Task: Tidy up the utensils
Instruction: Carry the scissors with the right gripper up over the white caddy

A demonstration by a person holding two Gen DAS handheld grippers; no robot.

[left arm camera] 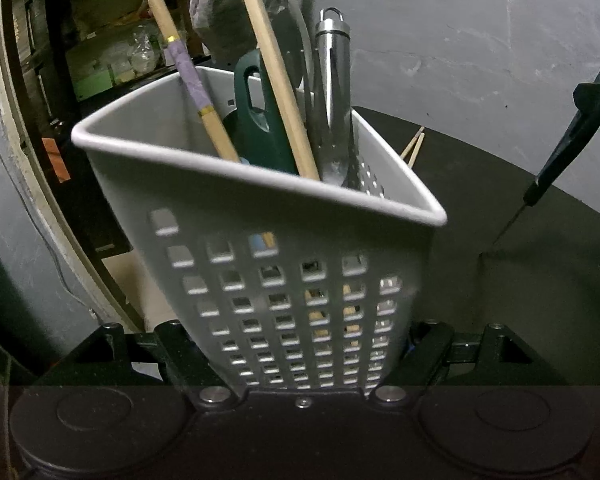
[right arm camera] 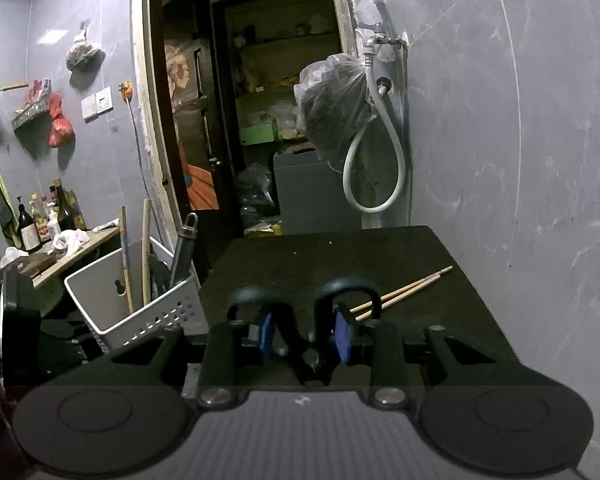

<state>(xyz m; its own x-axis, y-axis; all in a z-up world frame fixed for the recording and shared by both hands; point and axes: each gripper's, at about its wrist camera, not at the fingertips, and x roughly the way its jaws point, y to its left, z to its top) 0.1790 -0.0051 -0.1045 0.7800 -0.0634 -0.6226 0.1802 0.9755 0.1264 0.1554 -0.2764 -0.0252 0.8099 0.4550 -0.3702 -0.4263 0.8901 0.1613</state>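
My left gripper (left arm camera: pixel 300 326) is shut on a white perforated utensil caddy (left arm camera: pixel 236 200), one finger against each of its sides. The caddy (right arm camera: pixel 140 312) holds two wooden handles (left arm camera: pixel 278 80), a dark green handle (left arm camera: pixel 256 120) and a steel utensil (left arm camera: pixel 332 88). My right gripper (right arm camera: pixel 305 332) is shut on dark scissors (right arm camera: pixel 300 320), whose handle loops stand up between the blue pads (right arm camera: pixel 344 336). In the left wrist view the scissors (left arm camera: pixel 572 132) lean at the far right with the thin tip down on the black table (left arm camera: pixel 540 280). A pair of wooden chopsticks (right arm camera: pixel 404 290) lies on the table beyond the right gripper.
A grey wall (right arm camera: pixel 500 160) runs along the table's right side. A filled plastic bag (right arm camera: pixel 332 108) and a white hose (right arm camera: pixel 374 168) hang from a tap behind the table. Left of it are an open doorway (right arm camera: pixel 240 120) and a counter with bottles (right arm camera: pixel 48 220).
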